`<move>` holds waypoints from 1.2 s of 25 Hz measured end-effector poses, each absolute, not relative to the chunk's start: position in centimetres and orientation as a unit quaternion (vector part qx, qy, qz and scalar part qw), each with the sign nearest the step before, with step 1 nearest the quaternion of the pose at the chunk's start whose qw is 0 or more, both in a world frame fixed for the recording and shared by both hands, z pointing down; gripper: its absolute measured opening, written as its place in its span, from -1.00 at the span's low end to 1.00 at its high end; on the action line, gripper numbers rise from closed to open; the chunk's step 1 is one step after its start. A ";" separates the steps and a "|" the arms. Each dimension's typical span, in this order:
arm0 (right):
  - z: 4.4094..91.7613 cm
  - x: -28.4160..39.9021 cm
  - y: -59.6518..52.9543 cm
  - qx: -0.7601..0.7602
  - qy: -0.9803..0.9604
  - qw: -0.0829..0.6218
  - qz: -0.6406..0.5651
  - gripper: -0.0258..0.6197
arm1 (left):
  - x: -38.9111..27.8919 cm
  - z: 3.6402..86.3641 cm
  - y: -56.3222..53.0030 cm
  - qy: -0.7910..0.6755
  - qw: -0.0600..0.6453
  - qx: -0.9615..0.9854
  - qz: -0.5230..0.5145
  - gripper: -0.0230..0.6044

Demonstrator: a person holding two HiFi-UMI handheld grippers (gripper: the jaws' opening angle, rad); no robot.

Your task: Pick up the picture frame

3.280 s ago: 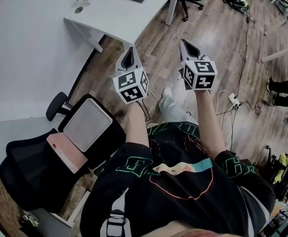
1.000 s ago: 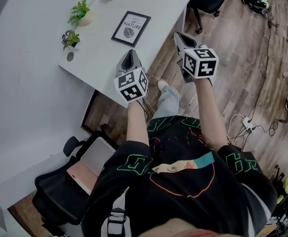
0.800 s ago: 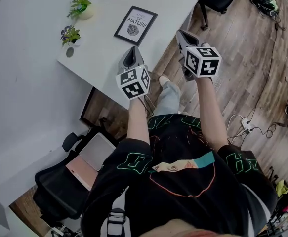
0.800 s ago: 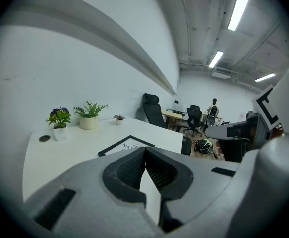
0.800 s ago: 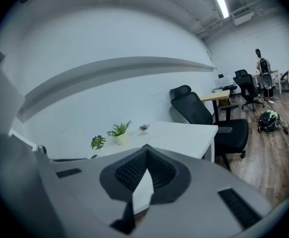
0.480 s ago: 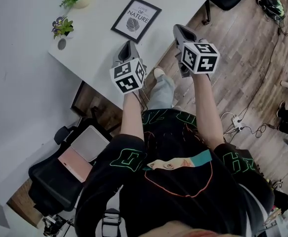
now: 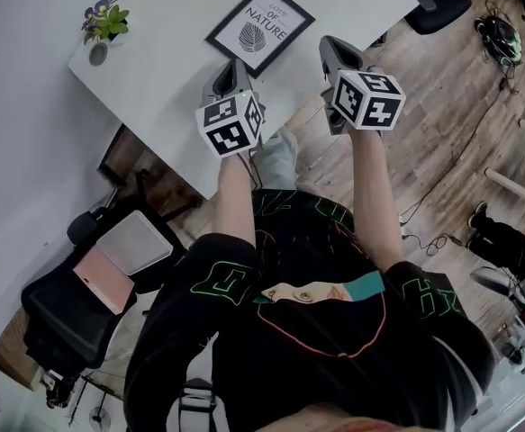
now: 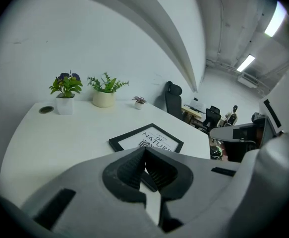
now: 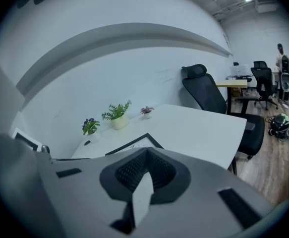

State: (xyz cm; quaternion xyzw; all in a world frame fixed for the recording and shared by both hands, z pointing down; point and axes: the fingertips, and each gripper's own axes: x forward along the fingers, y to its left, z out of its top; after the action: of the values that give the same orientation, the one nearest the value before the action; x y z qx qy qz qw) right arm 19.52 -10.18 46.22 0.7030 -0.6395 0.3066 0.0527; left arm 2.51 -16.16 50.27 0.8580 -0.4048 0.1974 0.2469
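Note:
A black picture frame (image 7: 260, 29) with a leaf print and the word NATURE lies flat on the white table (image 7: 163, 88). It also shows just beyond the jaws in the left gripper view (image 8: 145, 139) and partly in the right gripper view (image 9: 134, 143). My left gripper (image 7: 233, 67) hovers over the table just short of the frame's near edge, shut and empty. My right gripper (image 7: 332, 48) hangs to the right of the frame near the table's edge, shut with nothing in it.
Small potted plants (image 8: 66, 90) (image 8: 105, 91) (image 8: 139, 102) stand along the table's far side by the wall. A black office chair (image 9: 213, 100) sits past the table's right end. Another chair (image 7: 109, 268) with a pink notebook stands behind me at the left. Cables lie on the wooden floor (image 7: 442, 115).
The table and frame have drawn closer in the head view. Both grippers moved forward and down toward the frame, the left one now over the tabletop.

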 end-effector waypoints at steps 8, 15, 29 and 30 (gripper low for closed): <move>48.0 19.0 -15.0 0.669 -0.663 0.103 0.319 -0.91 | 1.6 52.5 -19.4 -0.443 0.294 0.827 0.181 -0.90; 48.8 18.1 -18.4 0.648 -0.680 0.132 0.316 -0.91 | 0.6 53.5 -21.8 -0.466 0.313 0.810 0.172 -0.90; 48.7 18.7 -21.5 0.606 -0.711 0.182 0.306 -0.91 | -0.8 54.4 -21.9 -0.515 0.341 0.769 0.168 -0.90; 48.8 18.6 -22.0 0.599 -0.718 0.186 0.303 -0.91 | -0.9 54.4 -22.0 -0.522 0.342 0.764 0.167 -0.90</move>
State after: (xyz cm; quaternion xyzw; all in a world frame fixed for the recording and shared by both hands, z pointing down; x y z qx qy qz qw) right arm 18.57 -22.01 48.84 0.5988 -0.7176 0.3034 0.1857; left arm -0.90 -21.97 54.44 0.7635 -0.5219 0.1673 0.3416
